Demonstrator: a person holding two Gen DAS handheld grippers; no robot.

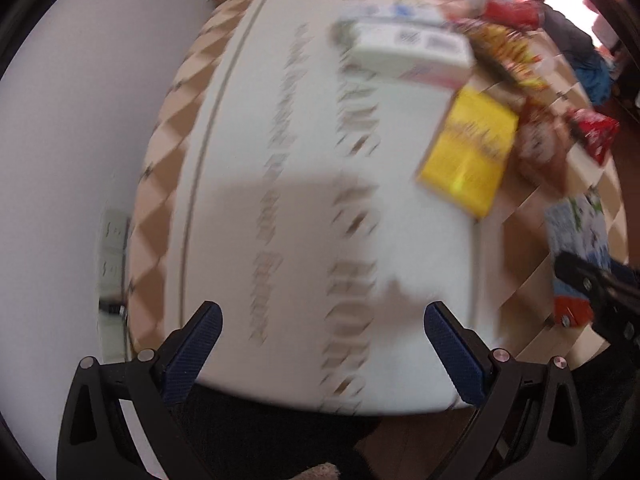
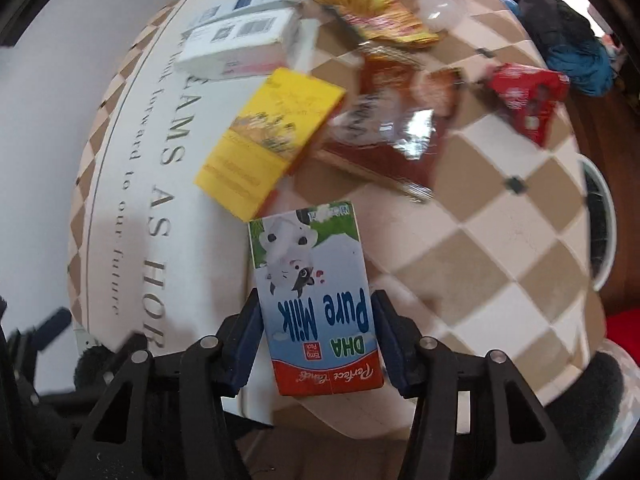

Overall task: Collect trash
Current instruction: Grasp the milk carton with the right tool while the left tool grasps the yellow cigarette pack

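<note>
My right gripper (image 2: 316, 300) is shut on a blue and white milk carton (image 2: 316, 296), held over the table's near edge; the carton also shows in the left wrist view (image 1: 576, 240) at the right. My left gripper (image 1: 322, 314) is open and empty above the white lettered cloth (image 1: 300, 220). On the table lie a yellow box (image 2: 268, 140), a white box (image 2: 240, 44), a brown snack wrapper (image 2: 392, 124), a red wrapper (image 2: 524, 96) and a yellow-red snack bag (image 2: 380, 12).
The table has a tan and cream checked top (image 2: 500, 220). A white wall (image 1: 60, 160) is on the left with a socket (image 1: 112, 248). Dark and blue clothes (image 2: 576, 56) lie at the far right. A white round rim (image 2: 600, 224) is at the right.
</note>
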